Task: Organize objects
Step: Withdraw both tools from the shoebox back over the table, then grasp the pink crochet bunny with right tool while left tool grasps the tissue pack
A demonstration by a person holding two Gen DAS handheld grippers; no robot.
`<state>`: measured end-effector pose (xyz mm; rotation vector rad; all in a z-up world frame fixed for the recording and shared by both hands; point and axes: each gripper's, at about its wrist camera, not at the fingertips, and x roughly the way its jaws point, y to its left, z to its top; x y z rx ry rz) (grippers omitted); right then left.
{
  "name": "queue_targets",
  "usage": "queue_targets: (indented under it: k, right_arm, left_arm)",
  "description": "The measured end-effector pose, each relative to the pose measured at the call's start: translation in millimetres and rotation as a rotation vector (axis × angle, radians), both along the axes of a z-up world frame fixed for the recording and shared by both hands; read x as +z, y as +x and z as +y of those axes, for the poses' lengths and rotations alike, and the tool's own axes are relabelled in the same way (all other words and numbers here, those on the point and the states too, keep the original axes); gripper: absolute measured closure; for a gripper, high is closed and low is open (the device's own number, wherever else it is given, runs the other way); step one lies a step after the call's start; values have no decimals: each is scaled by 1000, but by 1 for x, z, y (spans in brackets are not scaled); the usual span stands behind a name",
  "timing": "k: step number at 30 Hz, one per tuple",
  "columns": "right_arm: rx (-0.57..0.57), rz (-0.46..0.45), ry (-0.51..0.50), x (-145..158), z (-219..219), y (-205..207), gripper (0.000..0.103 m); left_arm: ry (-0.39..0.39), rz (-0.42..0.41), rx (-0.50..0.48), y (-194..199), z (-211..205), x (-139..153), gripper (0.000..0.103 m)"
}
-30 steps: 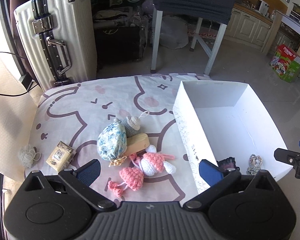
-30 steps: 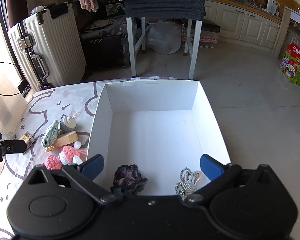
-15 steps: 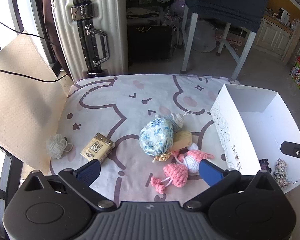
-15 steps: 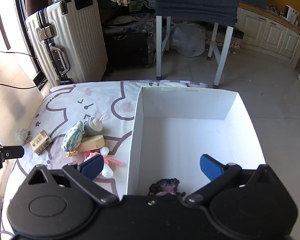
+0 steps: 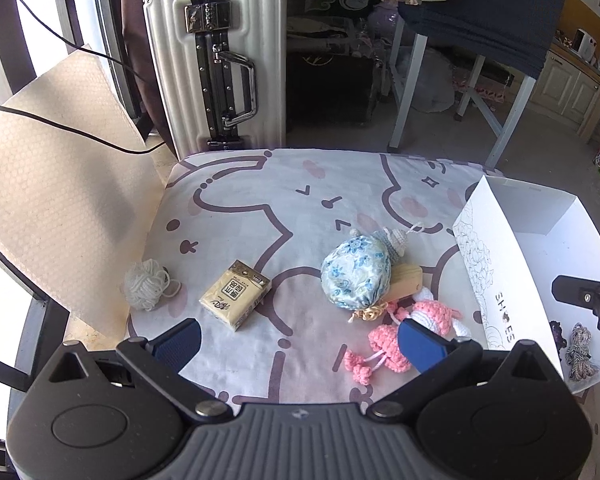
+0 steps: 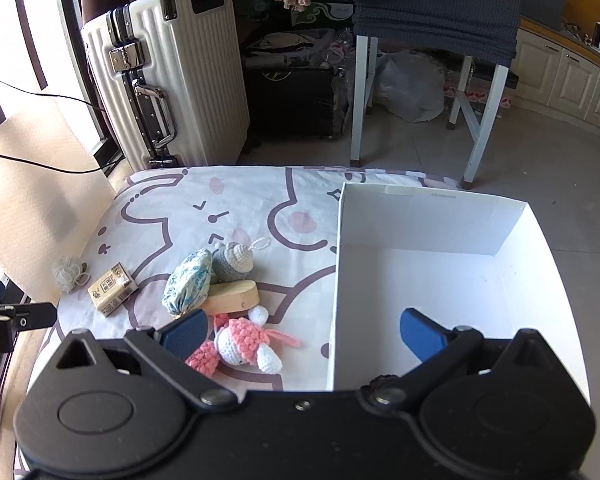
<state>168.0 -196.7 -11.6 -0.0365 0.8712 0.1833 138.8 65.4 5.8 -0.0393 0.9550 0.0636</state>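
Observation:
On the cartoon-print cloth (image 5: 300,208) lie a white yarn ball (image 5: 146,284), a tan tissue pack (image 5: 236,294), a blue floral pouch (image 5: 356,274), a grey crochet toy (image 5: 394,240), a wooden block (image 5: 406,282) and pink crochet toys (image 5: 388,346). The white shoe box (image 6: 432,268) stands at the right, with a dark yarn bundle (image 5: 558,330) and a grey cord (image 5: 580,350) inside. My left gripper (image 5: 300,344) is open and empty above the cloth's near edge. My right gripper (image 6: 302,332) is open and empty, straddling the box's left wall; the pouch (image 6: 188,282) and pink toys (image 6: 240,346) show to its left.
A white suitcase (image 5: 216,52) stands behind the cloth, with a black case and a chair with white legs (image 6: 412,92) further right. A beige padded sheet (image 5: 52,184) and a black cable lie at the left. Tiled floor surrounds the box.
Both grippers have moved left. The left one now faces the tissue pack and yarn ball instead of the box. The right one shifted from over the box's middle to its left wall.

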Motion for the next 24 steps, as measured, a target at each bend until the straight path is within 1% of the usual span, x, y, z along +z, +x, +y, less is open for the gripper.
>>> queue_targets:
  k: [5,9,12,17,20,21,22,24]
  right_arm:
    - [10,-8,-6,0,12,3,0]
    - [5,-7,10,-1,17,7,0]
    - [-4,5,21,-4,23,11,0]
    - [-23,31,62,-11,34,19,0]
    - [-48,39,88,-15,40,21,0]
    - [-58,43,101,-17,41,22,1]
    - [-69,50,119,-18,41,23,7]
    - [-96,75,161,-23,42,27,11]
  left_arm:
    - [4,-3,6,3,8,0,0]
    - [16,-13,11,6,15,1,0]
    - [5,-20,23,10,22,1,0]
    - [-10,-29,39,22,34,-1,4]
    - [-8,-29,18,30,40,-3,6]
    - [-3,-35,6,32,42,-4,7]
    - [5,-38,-6,34,44,-5,7]
    - [15,-42,-23,39,47,-7,7]
